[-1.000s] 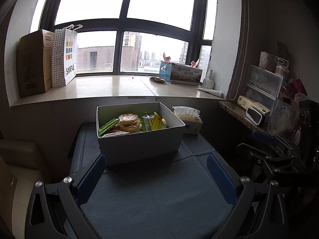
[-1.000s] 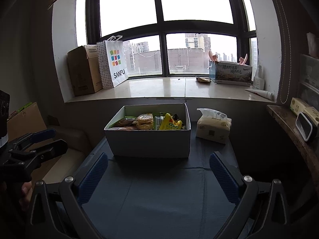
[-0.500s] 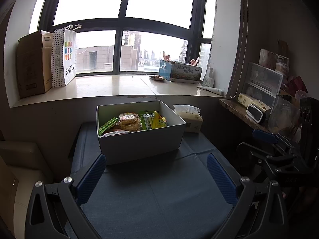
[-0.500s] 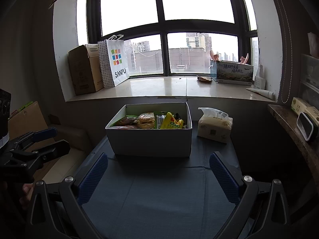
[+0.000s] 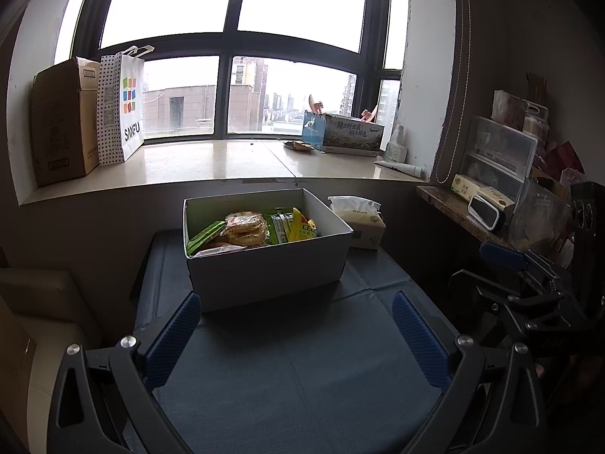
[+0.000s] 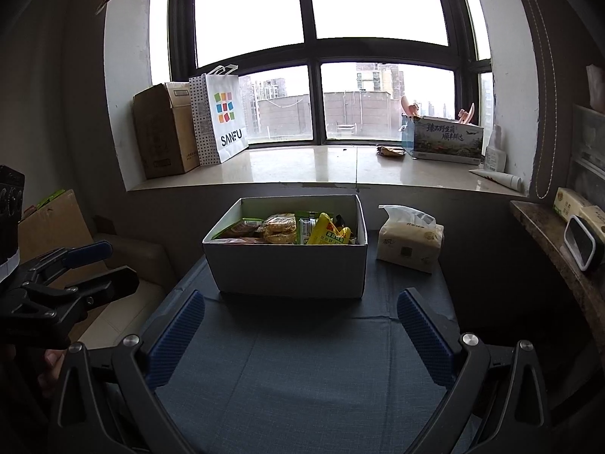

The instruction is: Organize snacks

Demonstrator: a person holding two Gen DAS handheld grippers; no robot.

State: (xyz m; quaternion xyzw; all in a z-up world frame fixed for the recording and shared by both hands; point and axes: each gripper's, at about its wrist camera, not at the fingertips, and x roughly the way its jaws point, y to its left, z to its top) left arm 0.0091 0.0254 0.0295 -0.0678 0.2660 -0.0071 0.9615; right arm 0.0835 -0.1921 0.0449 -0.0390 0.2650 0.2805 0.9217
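my left gripper [image 5: 295, 325] and right gripper [image 6: 300, 321] hang spread wide and hold nothing above the blue table [image 5: 302, 378]. just ahead sits the white box [image 5: 264, 272] of snacks [image 5: 245, 229], with a tissue pack [image 6: 410, 242] beside it.

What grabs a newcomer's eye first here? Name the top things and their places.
The white box of snack packets sits mid-table on the blue cloth, a yellow packet poking up at its right end. Right of it lies a tissue pack, and a SANFU bag stands on the windowsill behind. Both the left hand-held gripper and right hand-held gripper are open, empty.
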